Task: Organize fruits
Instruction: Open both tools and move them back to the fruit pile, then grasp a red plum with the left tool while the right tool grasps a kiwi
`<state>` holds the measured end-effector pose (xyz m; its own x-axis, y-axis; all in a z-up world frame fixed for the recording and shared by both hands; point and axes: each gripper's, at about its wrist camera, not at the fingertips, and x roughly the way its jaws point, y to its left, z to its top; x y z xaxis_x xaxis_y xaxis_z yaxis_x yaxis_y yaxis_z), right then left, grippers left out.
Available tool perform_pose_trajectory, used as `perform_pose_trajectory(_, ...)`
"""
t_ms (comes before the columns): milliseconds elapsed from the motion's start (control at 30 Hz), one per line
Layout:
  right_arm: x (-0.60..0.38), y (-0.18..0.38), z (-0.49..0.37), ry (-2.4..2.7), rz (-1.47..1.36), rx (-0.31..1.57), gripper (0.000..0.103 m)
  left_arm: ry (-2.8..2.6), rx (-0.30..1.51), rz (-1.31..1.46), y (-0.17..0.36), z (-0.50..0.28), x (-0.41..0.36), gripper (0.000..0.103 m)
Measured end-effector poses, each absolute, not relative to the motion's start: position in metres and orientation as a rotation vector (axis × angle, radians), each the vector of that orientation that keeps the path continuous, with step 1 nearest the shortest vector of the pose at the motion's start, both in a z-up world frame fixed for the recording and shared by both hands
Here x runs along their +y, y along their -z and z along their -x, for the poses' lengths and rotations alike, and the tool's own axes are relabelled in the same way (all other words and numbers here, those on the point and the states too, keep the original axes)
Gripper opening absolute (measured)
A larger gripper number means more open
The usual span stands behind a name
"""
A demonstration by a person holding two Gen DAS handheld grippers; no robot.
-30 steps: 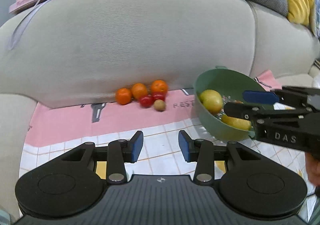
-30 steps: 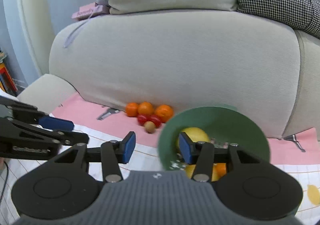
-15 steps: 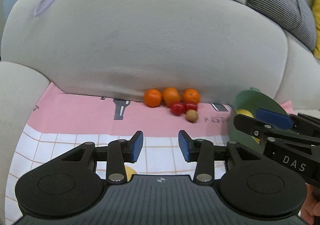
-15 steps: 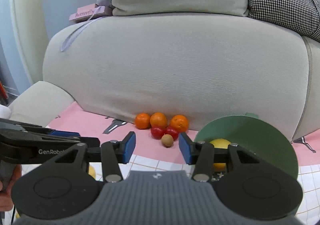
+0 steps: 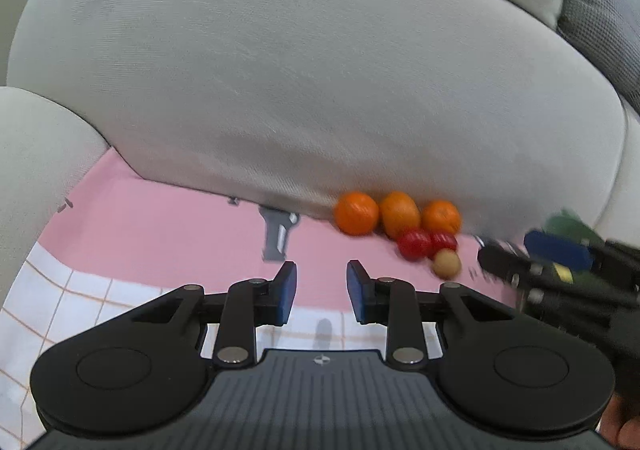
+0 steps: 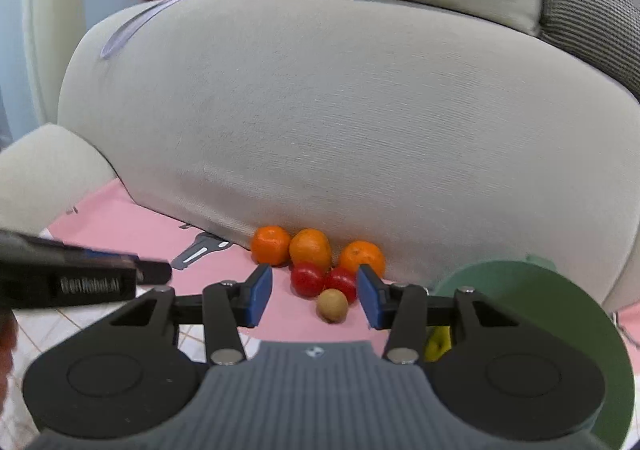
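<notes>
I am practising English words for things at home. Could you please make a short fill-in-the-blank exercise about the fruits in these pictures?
1. Against the sofa cushion lie ___ oranges in a row.
2. The two small fruits just in front of the oranges are ___ in colour.
3. The bowl at the right is ___ in colour.
4. The fruits lie on the ___ part of the cloth.

Missing words: three; red; green; pink

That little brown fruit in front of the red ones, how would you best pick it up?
Probably around its middle, from the open front and above. The brown fruit is small and roundish, so the jaws can close on its left and right sides. The red fruits sit just behind it, so coming from the back is blocked.
</notes>
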<state>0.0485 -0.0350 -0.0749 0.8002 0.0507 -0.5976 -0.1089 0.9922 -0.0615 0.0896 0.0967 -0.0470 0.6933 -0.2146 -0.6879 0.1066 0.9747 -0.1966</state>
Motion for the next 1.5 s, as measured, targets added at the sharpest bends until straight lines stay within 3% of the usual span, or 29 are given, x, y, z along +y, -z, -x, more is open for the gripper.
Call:
perform_pose_trajectory(567, -0.023, 0.127, -0.071, 0.024, 0.243, 0.622, 0.043, 0.345, 0.79, 0.072, 0.072, -0.116, 0.064, 0.034)
perform_pose_trajectory(867, -0.014, 0.14, -0.078, -0.003, 0.328, 0.66, 0.023, 0.402, 0.809, 0.067, 0.071, -0.13, 0.053, 0.034)
perform_pose_trajectory(1233, -0.012, 0.153, -0.085, -0.009, 0.42, 0.673, 0.021, 0.526, 0.83, -0.04, 0.078, -0.148, 0.023, 0.034)
perform_pose_trajectory(1400, -0.012, 0.155, -0.085, -0.019, 0.434, 0.675, 0.021, 0.571, 0.832, -0.025, 0.076, -0.155, 0.018, 0.05)
perform_pose_trajectory(1500, -0.012, 0.155, -0.08, -0.038, 0.455, 0.668, 0.021, 0.541, 0.872, -0.056, 0.082, -0.162, 0.013, 0.05)
